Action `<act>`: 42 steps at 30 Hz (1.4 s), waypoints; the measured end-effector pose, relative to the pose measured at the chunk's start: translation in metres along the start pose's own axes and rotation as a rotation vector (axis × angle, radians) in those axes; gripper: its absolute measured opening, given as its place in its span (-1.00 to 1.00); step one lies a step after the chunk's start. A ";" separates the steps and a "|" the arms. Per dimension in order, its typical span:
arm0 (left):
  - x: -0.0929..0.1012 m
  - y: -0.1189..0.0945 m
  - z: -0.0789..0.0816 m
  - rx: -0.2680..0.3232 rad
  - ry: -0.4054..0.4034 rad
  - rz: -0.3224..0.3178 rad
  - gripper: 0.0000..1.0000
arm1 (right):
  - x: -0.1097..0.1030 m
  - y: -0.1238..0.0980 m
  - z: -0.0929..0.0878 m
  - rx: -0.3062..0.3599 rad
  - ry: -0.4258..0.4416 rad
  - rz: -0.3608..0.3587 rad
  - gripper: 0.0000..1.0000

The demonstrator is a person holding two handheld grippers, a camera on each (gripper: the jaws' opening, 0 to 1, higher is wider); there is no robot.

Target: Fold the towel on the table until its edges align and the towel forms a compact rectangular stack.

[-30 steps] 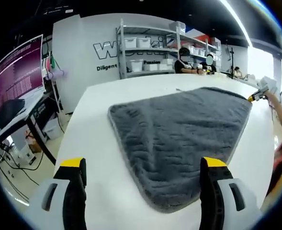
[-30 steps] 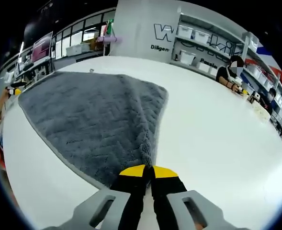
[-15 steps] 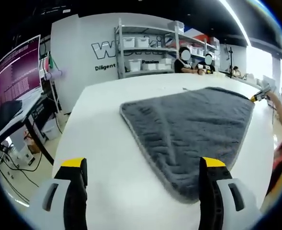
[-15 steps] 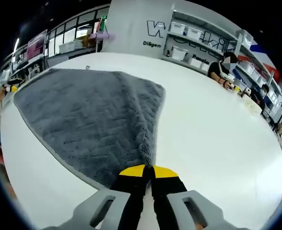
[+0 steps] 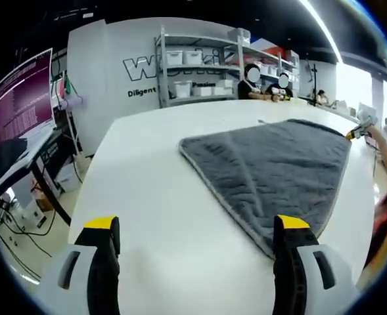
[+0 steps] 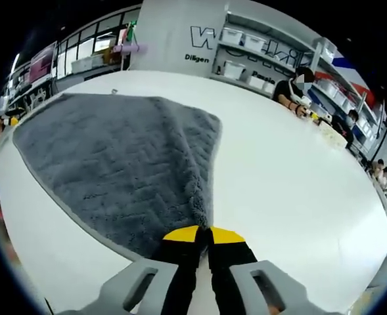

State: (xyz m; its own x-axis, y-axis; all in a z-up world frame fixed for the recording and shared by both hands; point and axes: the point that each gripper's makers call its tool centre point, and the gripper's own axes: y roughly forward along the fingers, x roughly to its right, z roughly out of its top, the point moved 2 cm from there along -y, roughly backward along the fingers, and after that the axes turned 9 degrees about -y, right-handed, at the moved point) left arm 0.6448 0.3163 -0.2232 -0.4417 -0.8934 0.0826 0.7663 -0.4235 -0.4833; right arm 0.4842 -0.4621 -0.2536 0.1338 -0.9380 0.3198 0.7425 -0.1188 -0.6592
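White worktop [image 5: 147,197] bearing the grey towel [image 6: 114,164], spread flat and unfolded. Right gripper [image 6: 203,234]: jaws pinching one towel corner. Left gripper [image 5: 196,226]: jaws spread, empty, just beside the near edge. Risk: one-corner pulling likely drags and skews the towel, misaligning edges.

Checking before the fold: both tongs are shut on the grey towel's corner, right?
Not quite. The left tongs are open and hold nothing, as the left gripper view shows. The right tongs are shut on a corner of the grey towel.
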 end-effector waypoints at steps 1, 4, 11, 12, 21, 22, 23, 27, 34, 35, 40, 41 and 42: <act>0.000 -0.001 0.001 0.004 -0.003 -0.001 0.90 | 0.001 0.000 0.001 0.001 -0.008 -0.005 -0.89; 0.000 -0.002 0.002 0.010 -0.007 -0.006 0.90 | 0.004 -0.003 0.007 0.026 -0.021 -0.008 -0.71; 0.006 -0.004 0.001 0.002 -0.001 -0.024 0.92 | 0.019 -0.013 0.044 0.162 0.014 0.012 -0.52; 0.007 -0.004 0.000 0.001 -0.001 -0.025 0.92 | 0.023 -0.013 0.053 0.180 0.012 0.010 -0.51; 0.019 -0.009 -0.004 0.002 -0.011 -0.044 0.92 | 0.035 0.024 0.120 0.248 -0.035 0.034 -0.58; 0.020 -0.010 -0.004 0.001 -0.009 -0.042 0.92 | 0.035 0.031 0.128 0.246 -0.047 0.037 -0.60; 0.020 -0.011 -0.004 0.001 -0.008 -0.042 0.92 | 0.035 0.034 0.131 0.246 -0.051 0.038 -0.61; 0.026 -0.016 -0.005 -0.003 -0.004 -0.042 0.92 | 0.042 0.062 0.153 0.241 -0.060 0.048 -0.68; 0.036 -0.019 -0.010 -0.026 0.013 -0.038 0.92 | 0.049 0.110 0.173 0.195 -0.060 0.069 -0.73; 0.037 -0.020 -0.010 -0.024 0.015 -0.038 0.92 | 0.048 0.114 0.173 0.190 -0.059 0.071 -0.73; 0.044 -0.021 -0.009 -0.014 0.001 -0.050 0.93 | 0.045 0.142 0.172 0.163 -0.053 0.067 -0.76; 0.046 -0.021 -0.009 -0.016 0.002 -0.052 0.93 | 0.044 0.146 0.171 0.159 -0.049 0.071 -0.76; 0.046 -0.021 -0.009 -0.018 0.003 -0.052 0.94 | 0.046 0.153 0.174 0.155 -0.044 0.078 -0.76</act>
State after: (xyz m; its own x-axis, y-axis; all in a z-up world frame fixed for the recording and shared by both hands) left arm 0.6035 0.2854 -0.2172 -0.4825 -0.8695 0.1054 0.7336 -0.4669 -0.4937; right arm 0.7181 -0.4665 -0.2214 0.2212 -0.9267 0.3039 0.8205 0.0085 -0.5715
